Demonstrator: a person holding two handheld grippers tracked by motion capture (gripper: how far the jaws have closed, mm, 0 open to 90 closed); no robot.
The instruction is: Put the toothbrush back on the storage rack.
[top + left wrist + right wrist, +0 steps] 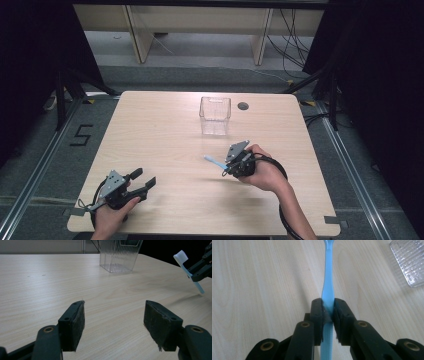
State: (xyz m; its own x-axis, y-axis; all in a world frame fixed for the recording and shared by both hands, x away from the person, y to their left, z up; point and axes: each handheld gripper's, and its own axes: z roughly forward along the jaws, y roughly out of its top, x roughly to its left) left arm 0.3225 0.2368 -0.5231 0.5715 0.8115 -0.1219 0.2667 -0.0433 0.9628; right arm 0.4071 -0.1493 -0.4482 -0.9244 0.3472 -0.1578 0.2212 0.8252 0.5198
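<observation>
A light blue toothbrush (216, 163) with a white head is held above the table's middle by my right gripper (231, 166), which is shut on its handle (328, 290). In the left gripper view the toothbrush (188, 270) hangs tilted at the far right, head up. A clear ribbed plastic cup (215, 115) stands upright further back on the table, beyond the right gripper. My left gripper (142, 181) rests near the front left edge, open, with nothing between its pads (75, 323).
The light wooden table (160, 135) has a round cable hole (243, 106) at the back, right of the cup. Black cables trail from both grippers. Grey floor and desk legs lie beyond the far edge.
</observation>
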